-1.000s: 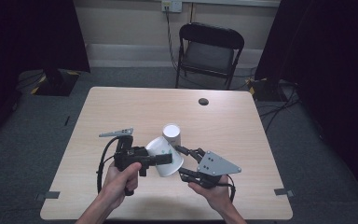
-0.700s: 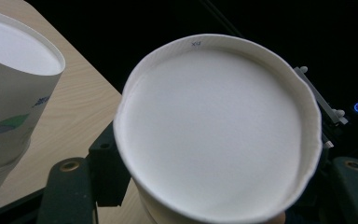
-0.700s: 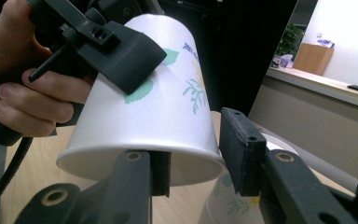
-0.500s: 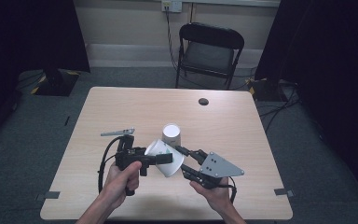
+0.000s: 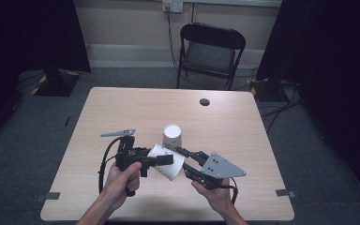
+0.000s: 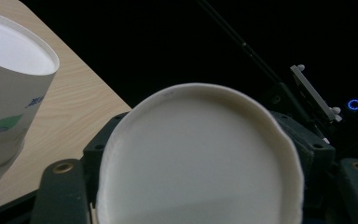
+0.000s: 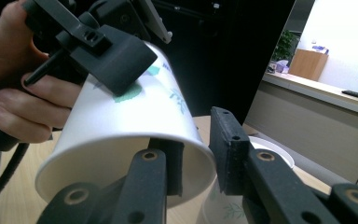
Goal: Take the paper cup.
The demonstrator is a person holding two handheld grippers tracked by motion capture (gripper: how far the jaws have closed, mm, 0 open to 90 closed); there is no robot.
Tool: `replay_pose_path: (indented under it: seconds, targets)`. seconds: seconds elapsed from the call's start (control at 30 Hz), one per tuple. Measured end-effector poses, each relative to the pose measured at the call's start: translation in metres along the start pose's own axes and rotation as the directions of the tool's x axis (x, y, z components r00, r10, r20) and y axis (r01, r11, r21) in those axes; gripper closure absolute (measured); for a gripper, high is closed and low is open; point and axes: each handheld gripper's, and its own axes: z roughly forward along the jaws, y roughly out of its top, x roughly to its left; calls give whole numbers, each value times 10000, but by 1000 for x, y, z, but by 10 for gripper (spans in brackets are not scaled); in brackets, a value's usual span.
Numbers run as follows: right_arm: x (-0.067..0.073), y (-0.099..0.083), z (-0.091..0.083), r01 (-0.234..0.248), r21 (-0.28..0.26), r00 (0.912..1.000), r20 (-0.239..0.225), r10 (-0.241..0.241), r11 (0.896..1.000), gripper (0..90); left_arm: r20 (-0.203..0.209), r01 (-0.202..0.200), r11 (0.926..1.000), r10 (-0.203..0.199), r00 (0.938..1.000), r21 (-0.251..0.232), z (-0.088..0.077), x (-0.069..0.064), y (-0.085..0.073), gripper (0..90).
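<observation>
A white paper cup (image 5: 171, 168) with a green leaf print lies tilted above the table, and my left gripper (image 5: 165, 160) is shut on its wall. In the left gripper view the cup's round bottom (image 6: 200, 158) faces the camera. From the right gripper view its mouth (image 7: 135, 126) points at me, and one left finger pad (image 7: 116, 60) presses its side. My right gripper (image 7: 199, 135) is open: one jaw reaches inside the mouth, the other stays outside. A second, similar cup (image 5: 172, 135) stands on the table just behind.
The wooden table (image 5: 122, 108) carries a small dark round thing (image 5: 205, 101) near its far edge. A black folding chair (image 5: 211, 51) stands beyond the table. Cables trail from both grippers toward the near edge.
The left gripper and its cup have shifted slightly toward the near right. The right gripper has edged in so its jaws straddle the cup's rim.
</observation>
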Motion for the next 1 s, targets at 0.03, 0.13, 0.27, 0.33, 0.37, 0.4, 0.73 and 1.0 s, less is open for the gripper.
replay_pose_path:
  seconds: [0.03, 0.13, 0.27, 0.33, 0.37, 0.4, 0.73, 1.0]
  targets:
    - [0, 0, 0, 0, 6, 10000, -7, 0, 10000, 759, -18, -1, 10000, 1, 10000, 24, -1, 0, 0, 276]
    - [0, 1, -1, -13, -19, 10000, -20, 13, 10000, 761, -69, -56, 10000, 56, 10000, 21, -1, 0, 0, 264]
    - [-1, 0, -2, -39, -12, 10000, -87, 38, 10000, 784, -112, -178, 9998, 177, 9998, -85, -2, 0, 1, 236]
    - [-1, 1, -2, -49, 12, 9999, -133, 49, 10000, 791, -161, -279, 9996, 277, 9995, -70, -3, 0, 2, 228]
    - [-1, 1, -2, -57, 26, 9999, -149, 58, 10000, 797, -139, -239, 9996, 237, 9996, -117, -3, 0, 2, 227]
    - [-1, 1, -2, -36, 10, 9999, -157, 36, 10000, 807, -132, -300, 9994, 297, 9995, -170, -4, 0, 2, 225]
    - [-2, 1, -3, -56, 50, 9996, -281, 57, 10000, 856, -429, -703, 9968, 686, 9967, -383, -10, -4, 6, 186]
    - [-1, 1, -3, -131, 137, 9990, -419, 137, 9998, 870, -799, -1256, 9907, 1212, 9894, -519, -14, -7, 9, 167]
